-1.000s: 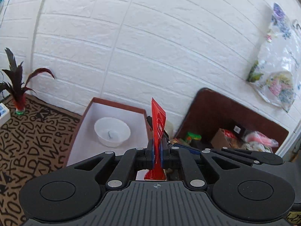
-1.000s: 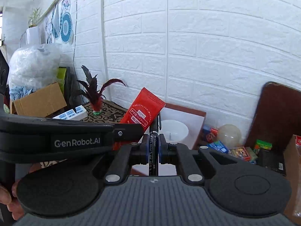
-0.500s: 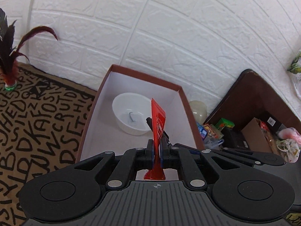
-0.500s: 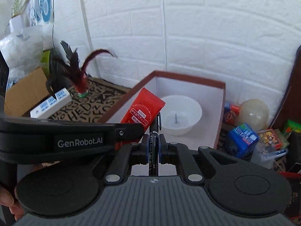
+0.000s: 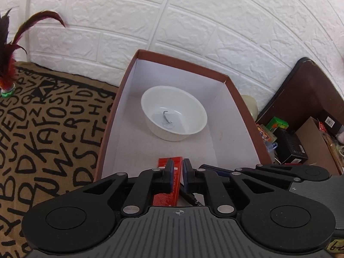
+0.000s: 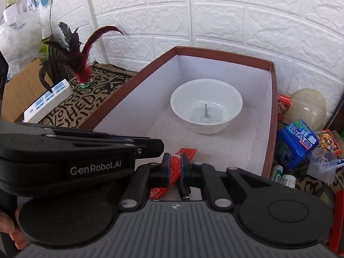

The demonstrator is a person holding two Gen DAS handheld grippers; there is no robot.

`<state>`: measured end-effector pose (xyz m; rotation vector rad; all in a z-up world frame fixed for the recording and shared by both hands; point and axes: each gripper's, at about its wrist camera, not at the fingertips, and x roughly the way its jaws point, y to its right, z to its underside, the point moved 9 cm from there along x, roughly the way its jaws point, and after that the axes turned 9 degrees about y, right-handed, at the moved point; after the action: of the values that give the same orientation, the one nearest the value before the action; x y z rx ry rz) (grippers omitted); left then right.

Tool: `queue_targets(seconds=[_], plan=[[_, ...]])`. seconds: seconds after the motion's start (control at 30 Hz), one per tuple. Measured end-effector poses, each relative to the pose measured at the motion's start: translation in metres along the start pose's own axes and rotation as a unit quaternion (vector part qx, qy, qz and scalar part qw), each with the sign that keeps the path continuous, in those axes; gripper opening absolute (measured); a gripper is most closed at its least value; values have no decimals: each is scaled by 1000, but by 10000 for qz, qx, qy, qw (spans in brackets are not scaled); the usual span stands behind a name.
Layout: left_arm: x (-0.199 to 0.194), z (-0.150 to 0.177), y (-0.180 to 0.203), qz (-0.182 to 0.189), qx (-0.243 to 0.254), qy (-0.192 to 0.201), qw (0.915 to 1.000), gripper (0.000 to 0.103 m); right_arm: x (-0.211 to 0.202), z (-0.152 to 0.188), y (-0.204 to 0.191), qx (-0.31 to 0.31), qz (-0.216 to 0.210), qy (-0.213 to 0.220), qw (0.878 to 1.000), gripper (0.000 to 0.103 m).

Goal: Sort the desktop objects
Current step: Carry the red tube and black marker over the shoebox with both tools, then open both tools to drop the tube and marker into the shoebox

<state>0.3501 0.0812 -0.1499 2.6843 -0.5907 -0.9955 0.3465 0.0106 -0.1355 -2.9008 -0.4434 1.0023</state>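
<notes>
A brown box with a white inside holds a white bowl with a small metal hook in it. A red packet lies flat on the box floor near its front end. A black pen lies beside it. My left gripper is open, its pads apart above the packet. My right gripper is open too, above the packet and the pen. The left gripper's body shows at the left of the right wrist view.
A letter-patterned mat lies left of the box, with a feather shuttlecock and a white power strip. Small boxes, a blue pack and a pale ball crowd the right side. A white brick wall stands behind.
Both grippers came down over the box and opened. The red packet left the left gripper and the pen left the right gripper; both now lie on the box floor.
</notes>
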Motion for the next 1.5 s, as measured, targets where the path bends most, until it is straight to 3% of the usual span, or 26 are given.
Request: queue_targets(seconds=[0.1,0.13,0.17,0.2,0.27,0.33,0.43,0.5,0.6,0.83,1.27,1.5], plan=[[-2,-1,2,-12,73,26,10000,32,0,1,1,-42,64,-12,10000,12],[-3,-2,4,35,69,56,10000,39,1,1,3,-52,98,-14,9999,16],[-5,-3,6,80,60,121,9999,54,0,1,3,-54,76,1,10000,18],[-7,-4,10,181,55,155,9997,62,-1,1,3,-69,50,7,10000,22],[-11,-5,18,324,-16,235,9992,80,-7,-2,-2,-90,-77,101,9999,60],[-15,-6,25,476,-74,220,9986,91,-13,-4,-12,-288,-202,198,9992,69],[-24,-6,30,506,-142,234,9983,97,-23,-9,-7,-561,244,420,9972,90],[-30,-7,31,356,-88,319,9988,103,-30,-11,-3,-504,170,483,9974,93],[-40,-8,33,159,60,498,9986,103,-42,-12,1,-316,79,549,9980,98],[-54,3,42,42,-114,425,9990,103,-62,-7,7,-200,211,518,9982,103],[-86,15,76,51,-10,519,9986,103,-105,4,11,-101,208,628,9978,103],[-101,44,109,197,101,617,9978,103,-139,29,22,-73,376,892,9953,103]])
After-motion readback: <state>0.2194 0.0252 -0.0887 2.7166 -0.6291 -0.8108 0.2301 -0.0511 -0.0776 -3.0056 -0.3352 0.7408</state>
